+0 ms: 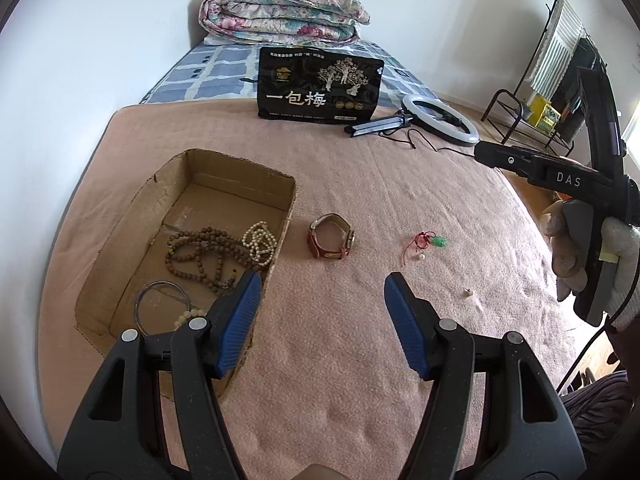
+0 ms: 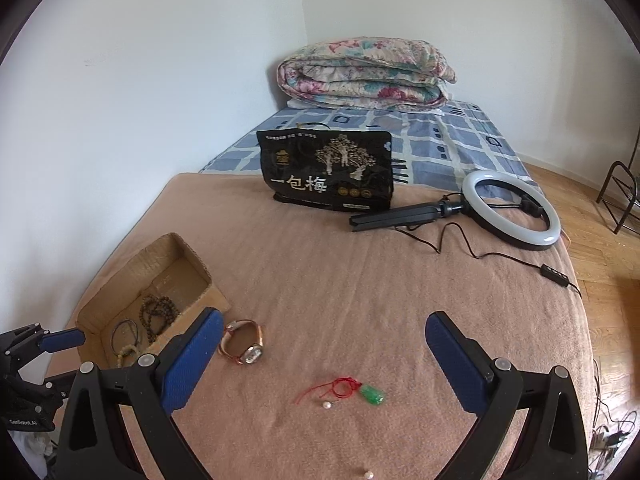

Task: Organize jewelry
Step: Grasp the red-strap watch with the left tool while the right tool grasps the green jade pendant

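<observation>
On the pink blanket (image 1: 360, 200) ahead of me sits a cardboard box (image 1: 224, 168) holding brown beads (image 1: 200, 256), a white bead string (image 1: 262, 240), a thin bangle (image 1: 160, 300) and a pale bead bracelet (image 1: 188, 317). My left gripper (image 1: 323, 290) hangs over the blanket just beside the box, jaws spread wide, holding nothing. Just right of the box lies the watch (image 1: 331, 236), on its side. Farther right is a green pendant (image 2: 372, 395) on a red cord (image 2: 332, 390), with a pearl (image 2: 327, 405) touching the cord and another pearl (image 2: 368, 473) nearer me. My right gripper (image 2: 324, 330) hovers above the pendant, jaws wide apart, empty. Behind lie a black bag (image 2: 326, 172) and a ring light (image 2: 512, 210).
</observation>
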The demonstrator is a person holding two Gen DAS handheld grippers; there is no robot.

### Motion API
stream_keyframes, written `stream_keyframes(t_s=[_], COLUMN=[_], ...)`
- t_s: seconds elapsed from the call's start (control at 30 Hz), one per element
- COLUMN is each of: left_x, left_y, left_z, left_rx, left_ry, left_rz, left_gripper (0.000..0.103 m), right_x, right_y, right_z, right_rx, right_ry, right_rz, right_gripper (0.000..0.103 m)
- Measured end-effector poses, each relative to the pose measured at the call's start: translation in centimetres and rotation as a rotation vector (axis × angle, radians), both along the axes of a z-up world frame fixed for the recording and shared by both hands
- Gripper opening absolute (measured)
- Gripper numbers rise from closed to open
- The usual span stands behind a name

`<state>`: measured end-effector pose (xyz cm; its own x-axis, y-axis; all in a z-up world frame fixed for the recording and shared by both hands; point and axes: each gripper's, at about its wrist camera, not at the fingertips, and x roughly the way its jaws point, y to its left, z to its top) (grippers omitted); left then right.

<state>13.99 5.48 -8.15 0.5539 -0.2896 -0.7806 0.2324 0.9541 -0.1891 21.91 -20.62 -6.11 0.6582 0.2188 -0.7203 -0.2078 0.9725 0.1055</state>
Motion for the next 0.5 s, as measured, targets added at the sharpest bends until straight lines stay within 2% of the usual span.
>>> stream_keyframes(t_s=[0.2,0.5], left_x=[1.1,3.1], left_y=[-3.2,-7.0], left_z=[-1.0,-4.5], left_rx=[-0.004,0.02], left_ry=[0.021,0.057], left_rz=[-0.004,0.048], left_gripper=[0.066,0.066], right_x=[-0.4,-0.8], right_y=[-2.8,-5.8], right_z=[-1.6,-4.7], right_rx=[-0.009,-0.011], right_ry=[0.035,0.098], right_rz=[-0.023,-0.04], right_gripper=[0.102,0.102])
